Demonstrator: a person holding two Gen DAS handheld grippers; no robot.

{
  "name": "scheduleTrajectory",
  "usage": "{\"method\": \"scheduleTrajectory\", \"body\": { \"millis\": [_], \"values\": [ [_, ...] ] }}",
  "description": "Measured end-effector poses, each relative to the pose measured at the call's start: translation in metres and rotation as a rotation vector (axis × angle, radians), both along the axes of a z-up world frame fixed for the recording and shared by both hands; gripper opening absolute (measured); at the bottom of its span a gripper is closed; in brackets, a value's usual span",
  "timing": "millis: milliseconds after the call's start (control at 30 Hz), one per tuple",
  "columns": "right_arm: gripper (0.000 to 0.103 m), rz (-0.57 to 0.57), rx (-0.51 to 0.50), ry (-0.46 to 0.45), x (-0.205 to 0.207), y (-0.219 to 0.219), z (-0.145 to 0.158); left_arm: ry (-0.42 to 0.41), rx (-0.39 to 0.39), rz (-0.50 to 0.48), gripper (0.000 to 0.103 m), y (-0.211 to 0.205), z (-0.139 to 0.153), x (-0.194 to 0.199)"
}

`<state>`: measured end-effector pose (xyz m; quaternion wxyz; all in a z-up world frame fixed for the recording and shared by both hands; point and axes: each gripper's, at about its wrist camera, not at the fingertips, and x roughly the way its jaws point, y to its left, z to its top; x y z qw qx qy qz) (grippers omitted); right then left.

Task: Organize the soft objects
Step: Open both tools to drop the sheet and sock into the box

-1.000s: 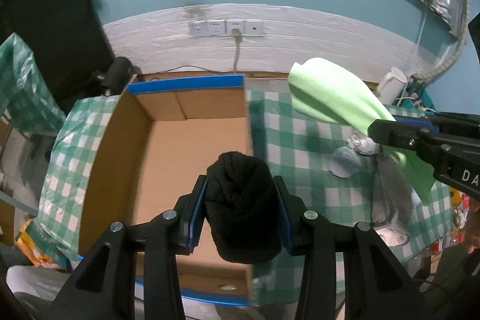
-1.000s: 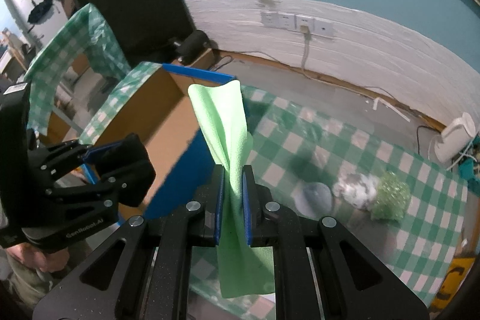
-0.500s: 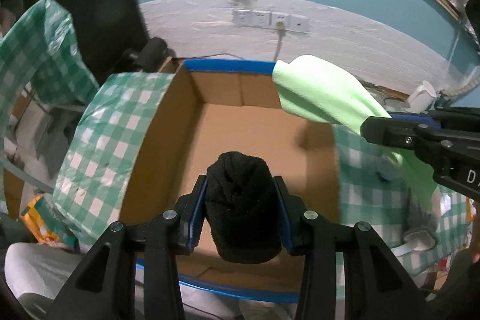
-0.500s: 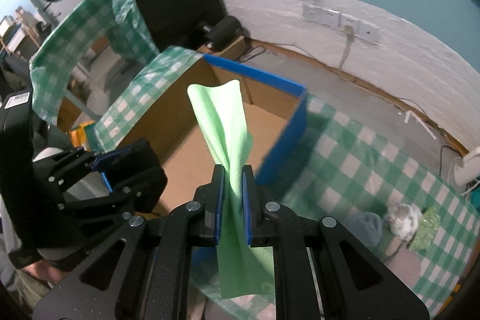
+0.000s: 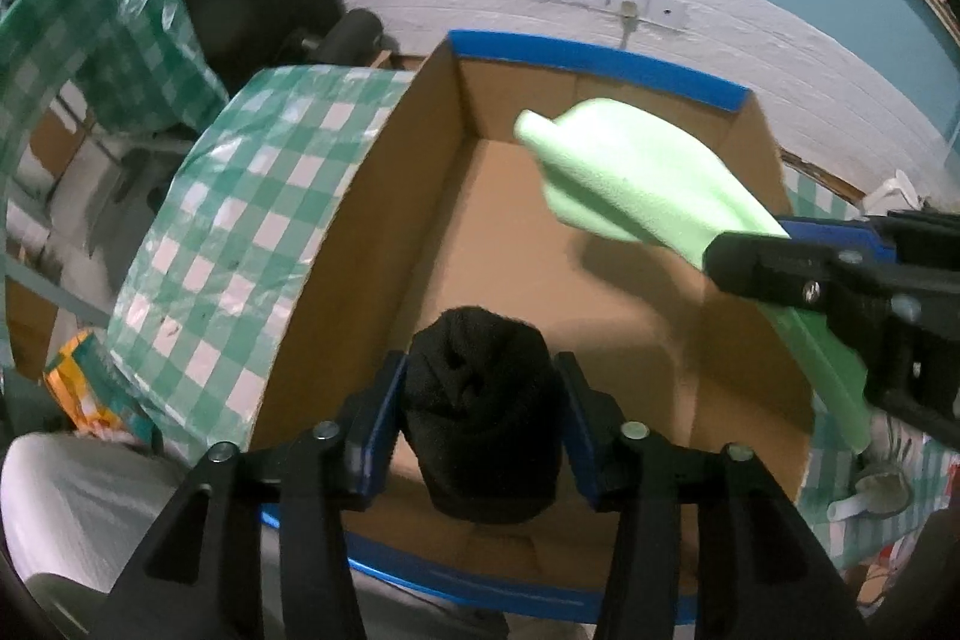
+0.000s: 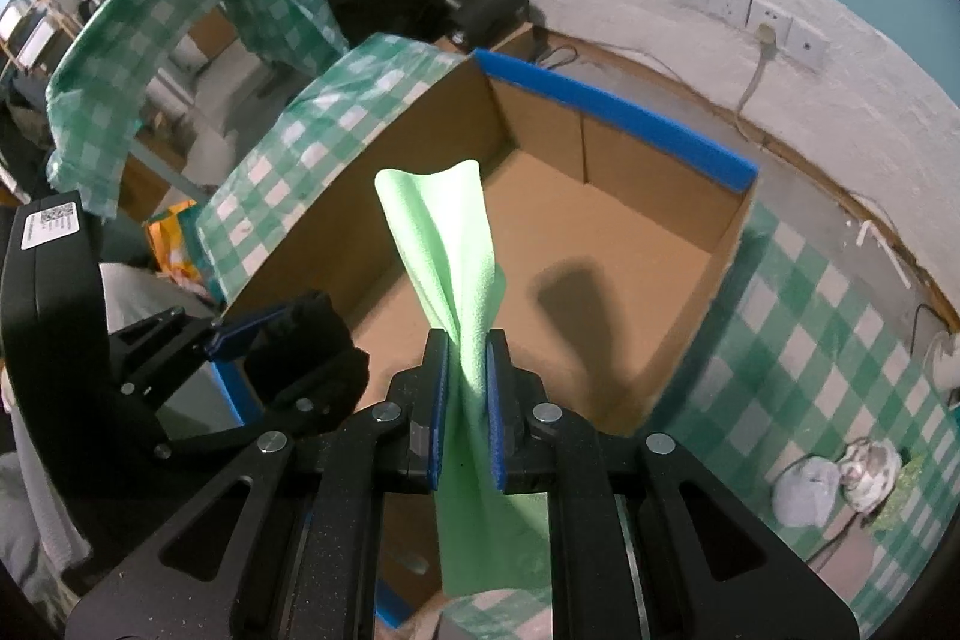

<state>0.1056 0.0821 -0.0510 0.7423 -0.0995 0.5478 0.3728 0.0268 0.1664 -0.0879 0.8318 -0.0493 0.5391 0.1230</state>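
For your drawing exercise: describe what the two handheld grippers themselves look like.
Both the left gripper and the right gripper are matte black, angular frames with silver screws and triangular cut-outs. Their fingers carry blue pads. The left gripper's body shows a white QR-code label.

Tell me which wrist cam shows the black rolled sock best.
Left wrist: the black rolled sock sits centred between the opening left gripper pads. Right wrist shows it side-on, partly hidden by that gripper.
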Motion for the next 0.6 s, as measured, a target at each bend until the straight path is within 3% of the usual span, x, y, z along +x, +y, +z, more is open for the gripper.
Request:
{"method": "scheduleTrajectory", "body": {
  "millis": [67, 133, 600],
  "values": [
    [0.049, -0.021, -0.007, -0.003, 0.002, 0.001, -0.002, 0.006, -0.002, 0.017, 0.062, 0.005, -0.002, 0.0],
    [0.058, -0.033, 0.002, -0.025, 0.002, -0.001, 0.0, 0.007, 0.021, 0.028, 0.07, 0.007, -0.001, -0.001],
    [0.062, -0.118, -0.022, -0.062, 0.008, -0.041, 0.012, -0.048, -0.022, -0.011, 0.076, -0.001, 0.014, 0.001]
  ]
}}
